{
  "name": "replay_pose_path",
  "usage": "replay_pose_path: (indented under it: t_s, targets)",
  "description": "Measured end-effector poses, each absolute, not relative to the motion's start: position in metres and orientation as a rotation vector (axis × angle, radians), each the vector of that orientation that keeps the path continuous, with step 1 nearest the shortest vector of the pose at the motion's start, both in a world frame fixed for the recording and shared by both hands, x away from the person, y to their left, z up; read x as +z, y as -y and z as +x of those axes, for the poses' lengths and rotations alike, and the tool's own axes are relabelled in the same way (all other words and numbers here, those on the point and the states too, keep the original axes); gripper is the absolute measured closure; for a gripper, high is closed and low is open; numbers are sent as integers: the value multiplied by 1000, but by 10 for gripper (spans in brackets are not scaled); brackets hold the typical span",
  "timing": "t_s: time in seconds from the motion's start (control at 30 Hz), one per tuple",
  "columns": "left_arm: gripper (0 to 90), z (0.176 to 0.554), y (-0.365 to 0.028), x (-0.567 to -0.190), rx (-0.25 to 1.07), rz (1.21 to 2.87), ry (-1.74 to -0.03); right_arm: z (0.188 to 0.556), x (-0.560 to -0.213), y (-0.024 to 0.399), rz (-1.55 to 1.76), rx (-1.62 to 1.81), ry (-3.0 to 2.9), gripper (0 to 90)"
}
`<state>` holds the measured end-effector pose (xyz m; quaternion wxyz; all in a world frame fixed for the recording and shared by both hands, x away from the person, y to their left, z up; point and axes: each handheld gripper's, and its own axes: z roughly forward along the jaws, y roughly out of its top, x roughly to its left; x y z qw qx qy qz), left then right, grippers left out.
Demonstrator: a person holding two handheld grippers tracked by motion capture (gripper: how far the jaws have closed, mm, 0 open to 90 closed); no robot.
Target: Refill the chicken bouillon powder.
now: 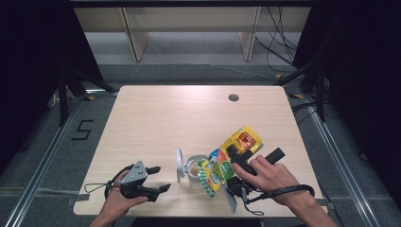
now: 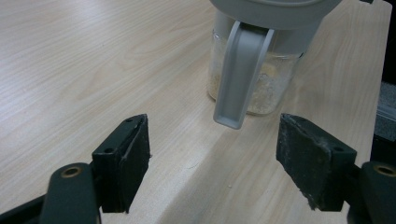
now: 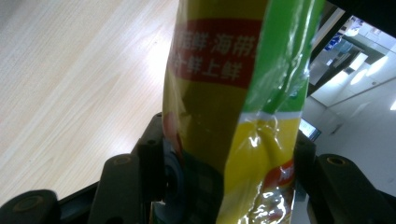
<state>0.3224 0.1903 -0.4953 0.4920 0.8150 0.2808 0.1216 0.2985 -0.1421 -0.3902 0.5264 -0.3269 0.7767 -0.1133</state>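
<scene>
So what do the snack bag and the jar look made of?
Snack bag: thin glossy plastic film, seemingly; it creases and throws glare. Jar: clear glass or hard plastic, since pale grains show through its wall; its grey lid looks like matte plastic.

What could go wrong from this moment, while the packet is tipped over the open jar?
1. The right tool is shut on the yellow-green packet, tilted toward the jar; contents might miss the narrow mouth and fall on the table.
2. The left tool is open and apart from the jar, so a knock could tip it.
3. The open lid could get in the packet's way.
</scene>
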Motion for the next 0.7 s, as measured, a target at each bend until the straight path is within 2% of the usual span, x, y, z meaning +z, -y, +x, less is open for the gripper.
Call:
replay_pose_path:
  t_s: [0.7]
  targets:
    - [252, 323, -190, -495, 304, 1981, -661, 297, -391, 145, -736, -267, -1871, 486]
